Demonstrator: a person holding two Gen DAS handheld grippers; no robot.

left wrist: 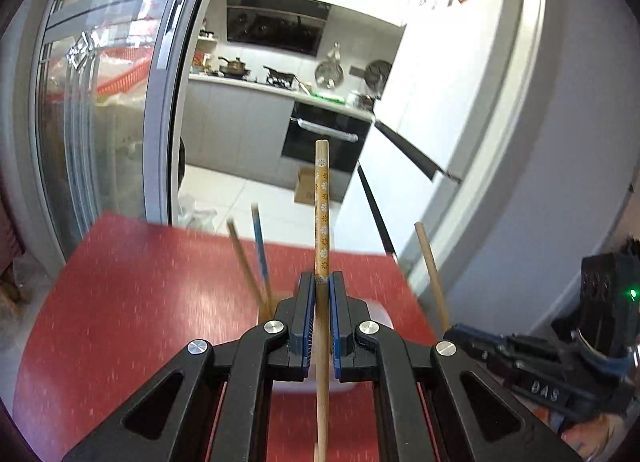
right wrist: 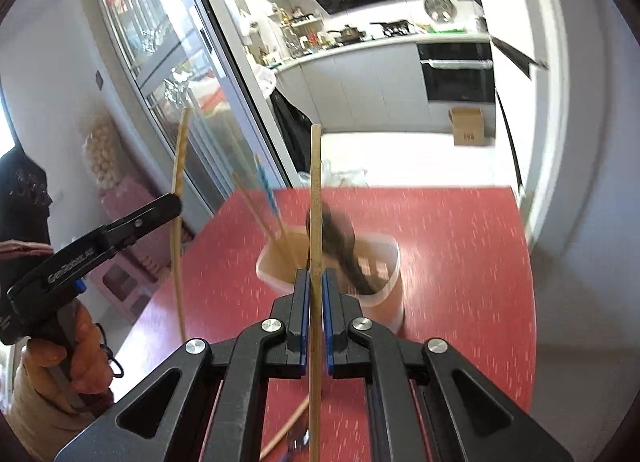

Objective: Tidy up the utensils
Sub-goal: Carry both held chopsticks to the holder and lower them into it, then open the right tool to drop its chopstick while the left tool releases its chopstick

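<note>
Chopsticks in both claws, one each. Left gripper (left wrist: 321,282) pads are pressed onto a flower-patterned chopstick (left wrist: 322,213); the stick stands nearly upright, patterned end above the jaws, plain shaft running down between the arms. Right gripper (right wrist: 315,276) is closed tight on a plain wooden chopstick (right wrist: 315,189), also near upright, long ends projecting above and below the pads.

Translucent holder cup (right wrist: 384,294) sits on the red table (right wrist: 460,262), beyond and below the right gripper tips, well inside the table surface. In it: a plain stick and a blue-patterned chopstick (right wrist: 266,189) leaning left, plus a dark ladle-like utensil (right wrist: 340,238), blurred. More utensils lie on the table under the right gripper (right wrist: 286,436); type unclear.

Edges: far table edge (left wrist: 224,232) borders a glass sliding door frame (left wrist: 168,101) on the left and open kitchen floor behind. Right table edge runs close to a white wall. Bare red surface lies on both sides of the cup.

Left gripper body and the person's hand (right wrist: 80,358) are visible at the left of the right-wrist view, apart from the right gripper.
</note>
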